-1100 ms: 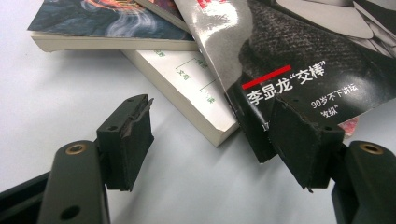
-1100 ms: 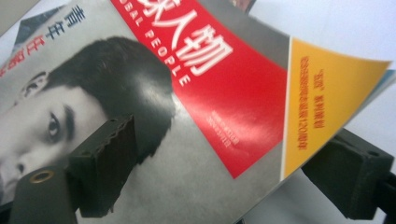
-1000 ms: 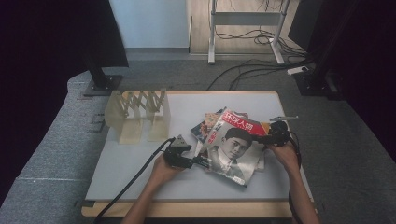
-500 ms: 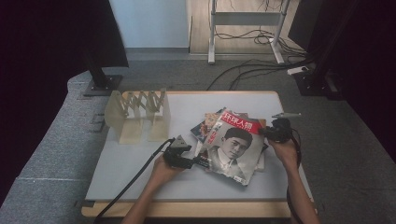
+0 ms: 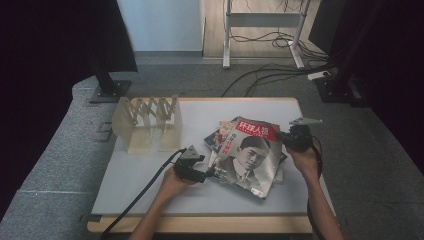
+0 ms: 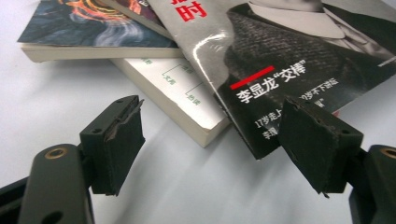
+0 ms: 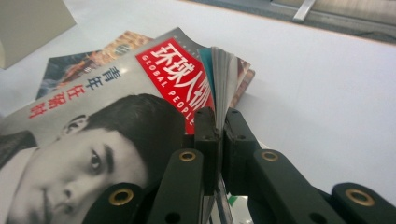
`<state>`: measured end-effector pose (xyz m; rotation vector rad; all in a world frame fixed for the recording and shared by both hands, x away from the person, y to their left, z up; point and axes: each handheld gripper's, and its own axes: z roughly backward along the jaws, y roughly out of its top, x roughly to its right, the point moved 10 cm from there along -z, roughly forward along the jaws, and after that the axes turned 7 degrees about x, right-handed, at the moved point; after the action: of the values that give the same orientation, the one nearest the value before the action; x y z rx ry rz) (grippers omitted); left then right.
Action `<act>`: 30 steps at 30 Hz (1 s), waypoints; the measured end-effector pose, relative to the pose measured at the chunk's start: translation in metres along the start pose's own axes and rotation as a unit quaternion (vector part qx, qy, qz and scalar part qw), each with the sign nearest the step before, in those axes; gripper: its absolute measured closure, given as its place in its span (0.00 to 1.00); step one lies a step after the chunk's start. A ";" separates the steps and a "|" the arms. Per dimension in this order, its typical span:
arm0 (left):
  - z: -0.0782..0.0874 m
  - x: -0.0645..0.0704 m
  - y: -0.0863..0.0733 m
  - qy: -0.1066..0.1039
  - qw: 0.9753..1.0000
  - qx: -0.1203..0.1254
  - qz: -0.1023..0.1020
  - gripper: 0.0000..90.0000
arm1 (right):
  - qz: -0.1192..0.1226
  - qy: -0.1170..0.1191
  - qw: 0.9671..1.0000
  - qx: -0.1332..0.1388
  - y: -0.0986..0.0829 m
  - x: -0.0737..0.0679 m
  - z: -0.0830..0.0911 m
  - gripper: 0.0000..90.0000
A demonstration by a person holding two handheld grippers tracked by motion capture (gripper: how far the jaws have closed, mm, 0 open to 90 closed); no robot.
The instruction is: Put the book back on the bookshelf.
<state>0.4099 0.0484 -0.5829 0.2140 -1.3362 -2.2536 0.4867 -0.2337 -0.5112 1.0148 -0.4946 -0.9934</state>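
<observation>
Taking the magazine as the landmark: well to its left on the table stands an empty folding rack, its slots upright and free. Just left of the magazine's near corner, the left gripper sits with its jaws spread wide, holding nothing; in the left gripper view that corner lies between the two black pads without touching either. Under the magazine lie a few books, fanned out on the table. At the magazine's far right edge, the right gripper is clamped on the cover and a sheaf of pages, lifting that side slightly.

The step in hand looks like raising the magazine off the pile, probably to stand it in the rack. To do it well, the left gripper should slide in a little and pinch the near corner through all the pages, not the cover alone, since a floppy magazine sags and fans when held at one edge. Both hands should then lift together and level, so the books below are not dragged.

The table is pale, smooth and matte. Beyond it, grey carpet runs to a metal stand with loose cables; how the cables lie is hard to tell at this distance.
</observation>
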 end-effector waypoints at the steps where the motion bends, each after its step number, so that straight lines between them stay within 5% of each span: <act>1: 0.000 0.001 0.001 -0.004 1.000 0.002 0.002 0.24 | 0.003 0.001 1.000 0.003 0.002 -0.002 0.001 0.94; 21: 0.001 0.010 0.023 -0.036 0.999 0.018 0.004 0.29 | 0.041 0.044 0.997 0.056 0.043 -0.039 0.033 0.95; 24: 0.000 0.009 0.027 -0.049 0.998 0.028 0.018 0.31 | 0.048 0.053 0.996 0.060 0.046 -0.046 0.036 0.95; 30: -0.007 0.008 0.025 -0.053 0.998 0.015 0.017 0.34 | 0.061 0.065 0.994 0.068 0.051 -0.056 0.042 0.95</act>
<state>0.4144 0.0294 -0.5635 0.0808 -1.4182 -2.2449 0.4514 -0.1962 -0.4419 1.1496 -0.5159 -0.7870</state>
